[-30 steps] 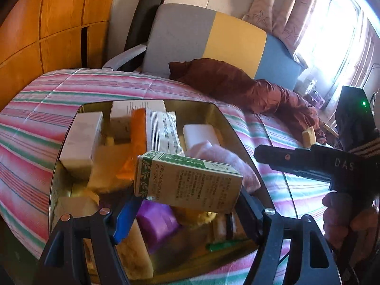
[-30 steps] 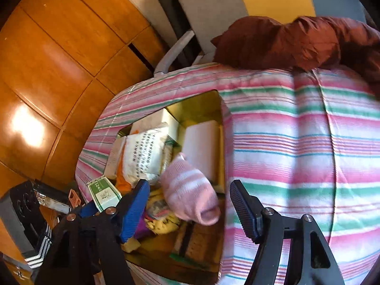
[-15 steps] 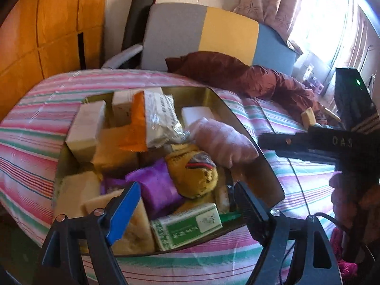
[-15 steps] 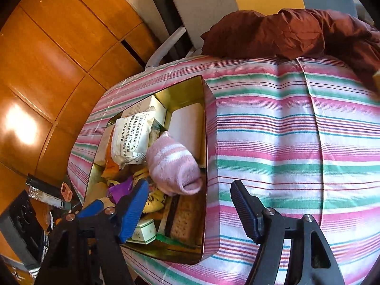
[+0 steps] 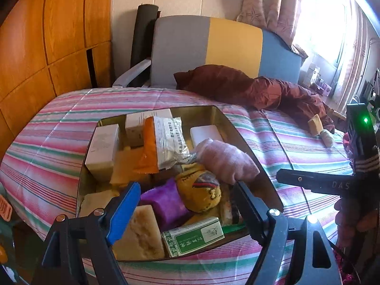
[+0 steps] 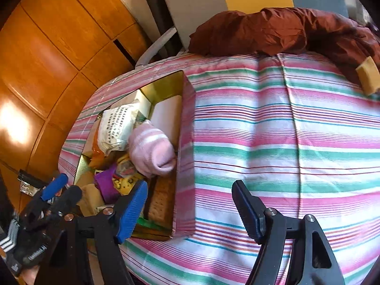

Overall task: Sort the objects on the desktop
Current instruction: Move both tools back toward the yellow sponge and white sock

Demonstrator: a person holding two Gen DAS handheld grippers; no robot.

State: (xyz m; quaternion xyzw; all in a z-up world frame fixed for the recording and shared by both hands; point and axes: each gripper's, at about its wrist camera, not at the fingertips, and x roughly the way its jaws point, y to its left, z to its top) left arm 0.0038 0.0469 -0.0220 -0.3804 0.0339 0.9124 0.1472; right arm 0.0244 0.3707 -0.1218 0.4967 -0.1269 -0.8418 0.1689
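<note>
A gold tin tray (image 5: 228,118) (image 6: 166,87) sits on the striped cloth, full of small items. A green and white box (image 5: 193,236) lies at its near edge. A pink sock (image 5: 225,159) (image 6: 152,149), a purple pouch (image 5: 166,201), a yellow pouch (image 5: 199,191) and a silver-orange packet (image 5: 163,142) lie inside. My left gripper (image 5: 187,204) is open and empty above the tray's near end. My right gripper (image 6: 190,206) is open and empty over the cloth beside the tray's right wall. A tan block (image 5: 315,124) (image 6: 368,78) and a small roll (image 5: 327,137) lie on the cloth far right.
A dark red garment (image 5: 249,87) (image 6: 285,28) lies along the table's far edge. A grey, yellow and blue chair (image 5: 213,49) stands behind it. Wooden panelling (image 5: 47,47) is on the left. The striped cloth (image 6: 285,142) stretches right of the tray.
My left gripper has let go of the green and white box, which now lies in the tray's near end, and has drawn back. My right gripper has shifted right, away from the tray.
</note>
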